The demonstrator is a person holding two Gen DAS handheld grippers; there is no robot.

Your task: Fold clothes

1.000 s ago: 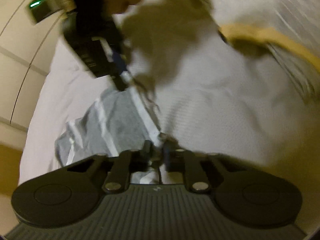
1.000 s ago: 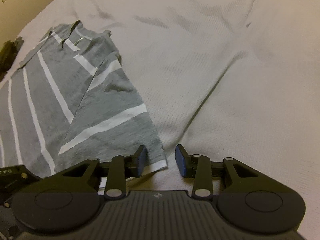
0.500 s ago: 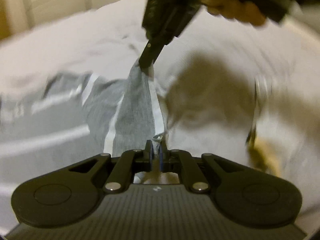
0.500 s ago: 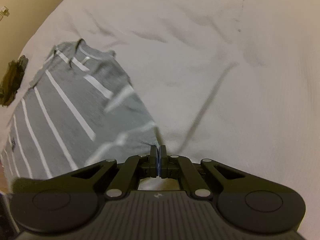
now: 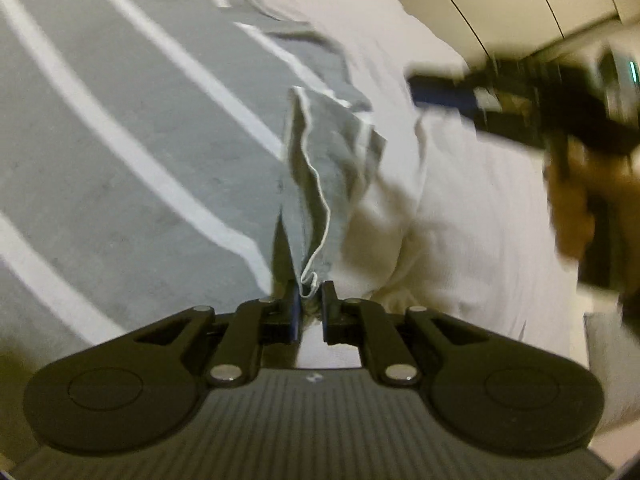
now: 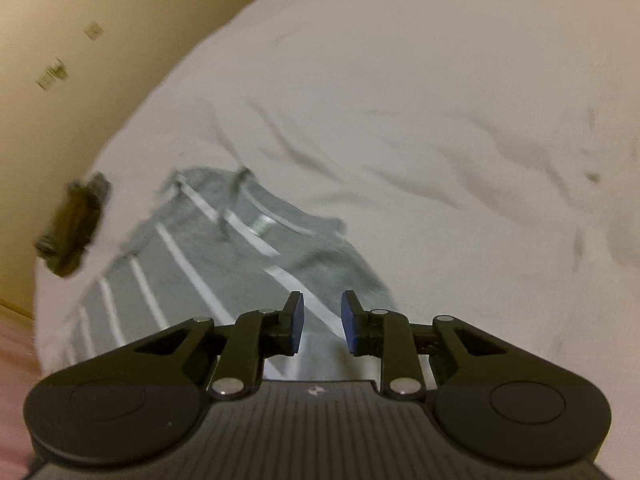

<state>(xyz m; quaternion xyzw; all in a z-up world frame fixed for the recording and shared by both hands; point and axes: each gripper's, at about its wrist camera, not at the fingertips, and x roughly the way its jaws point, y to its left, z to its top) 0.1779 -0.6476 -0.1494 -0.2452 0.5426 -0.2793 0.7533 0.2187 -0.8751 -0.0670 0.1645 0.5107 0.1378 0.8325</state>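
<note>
Two grippers over a white bedsheet [image 6: 440, 128], with a grey shirt [image 5: 120, 140] with white stripes spread flat on it. Left gripper [image 5: 310, 308] low at the shirt's edge, jaws a narrow gap apart, a bunched bit of the white-edged hem [image 5: 316, 200] between them; hard to tell whether pinched tight or lying loose. From there, a raised ridge of grey cloth running away up the shirt's side. Right gripper [image 6: 322, 322] clearly open, blue pads [image 6: 297, 320] apart, nothing between them, hovering above the shirt's near end. In the left wrist view, seen blurred at the right [image 5: 500, 96], held in a hand [image 5: 572, 208] over bare sheet, apart from the shirt. Shirt collar [image 6: 240, 196] at the far end in the right wrist view. Dark blurred object [image 6: 72, 232] at the bed's left edge, near a beige wall [image 6: 100, 20]. Pale panelled wall [image 5: 520, 0] behind the bed in the left view.
</note>
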